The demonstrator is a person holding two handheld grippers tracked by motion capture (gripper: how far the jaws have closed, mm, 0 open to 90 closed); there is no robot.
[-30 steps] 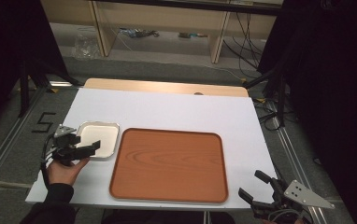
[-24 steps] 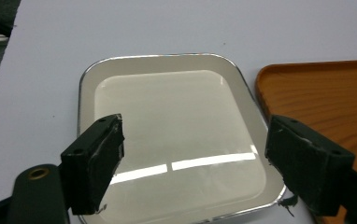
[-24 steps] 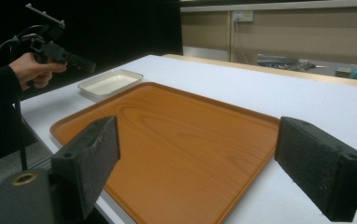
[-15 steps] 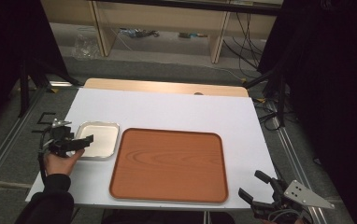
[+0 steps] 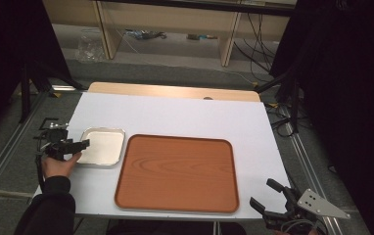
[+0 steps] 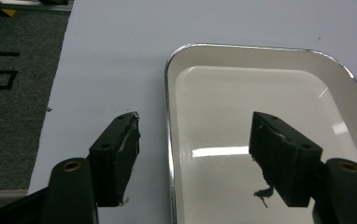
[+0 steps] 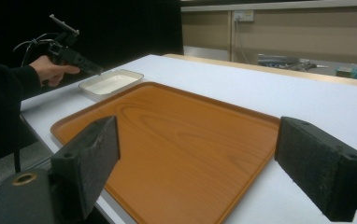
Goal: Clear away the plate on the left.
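A white surface (image 5: 175, 115) carries a large brown wooden-look tray (image 5: 177, 172) in the middle and, just beside it on the left, a small white enamel tray (image 5: 102, 147) with a metal rim. The left claw (image 5: 75, 145) hangs at the small tray's left edge, held by a hand (image 5: 58, 165) in a dark sleeve; in the left gripper view its jaws stand wide, one over the bare surface, the other over the tray's white inside, with the rim (image 6: 168, 140) between them. The right claw (image 5: 266, 200) sits off the near right corner of the surface, jaws wide and holding nothing, pointed toward the brown tray
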